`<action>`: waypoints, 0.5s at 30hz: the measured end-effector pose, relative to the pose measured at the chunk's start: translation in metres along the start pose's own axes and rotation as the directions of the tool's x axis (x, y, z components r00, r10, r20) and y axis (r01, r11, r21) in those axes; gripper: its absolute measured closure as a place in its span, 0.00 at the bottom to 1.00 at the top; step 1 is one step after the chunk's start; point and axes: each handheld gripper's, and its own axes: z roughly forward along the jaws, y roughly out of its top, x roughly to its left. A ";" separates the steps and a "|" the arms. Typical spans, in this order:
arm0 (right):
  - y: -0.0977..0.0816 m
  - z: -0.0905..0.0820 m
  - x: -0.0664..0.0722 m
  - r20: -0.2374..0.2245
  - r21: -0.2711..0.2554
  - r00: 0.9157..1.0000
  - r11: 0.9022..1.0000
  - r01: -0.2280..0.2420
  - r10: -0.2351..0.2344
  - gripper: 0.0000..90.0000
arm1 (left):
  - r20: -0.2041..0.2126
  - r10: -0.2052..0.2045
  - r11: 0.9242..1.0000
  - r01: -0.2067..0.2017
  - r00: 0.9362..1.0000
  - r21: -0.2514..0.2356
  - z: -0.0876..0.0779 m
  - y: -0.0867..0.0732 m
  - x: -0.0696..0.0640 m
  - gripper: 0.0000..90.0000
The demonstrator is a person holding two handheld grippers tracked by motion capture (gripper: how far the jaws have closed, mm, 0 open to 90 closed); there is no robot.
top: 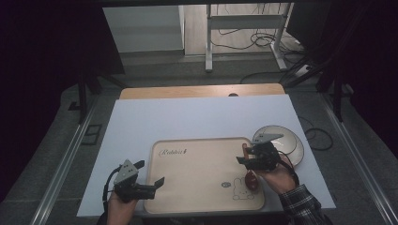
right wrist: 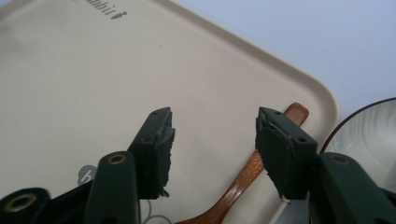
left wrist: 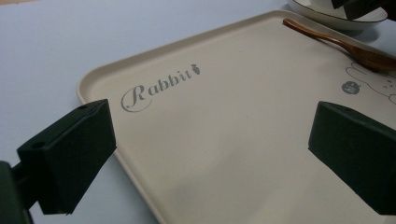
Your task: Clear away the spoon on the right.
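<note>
Hovering half-open and empty, the right gripper [right wrist: 212, 135] straddles bare tray [right wrist: 70, 70]; its own view reveals the wooden spoon [right wrist: 243, 179] at five o'clock.

A slim brown wooden spoon [top: 249, 174] lies flat on a beige rectangular plastic tray [top: 197, 178], close along the tray's 3 o'clock rim. In the high view its oval bowl points toward 6 o'clock, just beside the printed rabbit drawing, and its rounded handle end reaches toward 12 o'clock. In the right gripper view the handle [right wrist: 259, 161] runs diagonally, its tip touching the rim.
</note>
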 end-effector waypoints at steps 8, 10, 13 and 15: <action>-0.002 -0.008 0.001 0.003 -0.039 1.000 0.999 0.014 -0.014 0.40 | 0.001 0.000 1.000 0.000 1.000 0.001 0.000 0.000 0.000 0.00; -0.003 -0.010 0.002 0.004 -0.044 1.000 0.999 0.014 -0.014 0.38 | 0.001 0.000 1.000 0.000 1.000 0.001 0.000 0.000 0.000 0.00; -0.004 -0.012 0.002 0.011 -0.048 1.000 0.999 0.021 -0.020 0.36 | 0.001 0.001 1.000 -0.001 1.000 0.001 0.000 0.000 0.000 0.00; -0.005 -0.014 0.003 0.016 -0.053 1.000 0.998 0.021 -0.020 0.34 | 0.001 0.000 1.000 0.000 1.000 0.001 0.000 0.000 0.000 0.00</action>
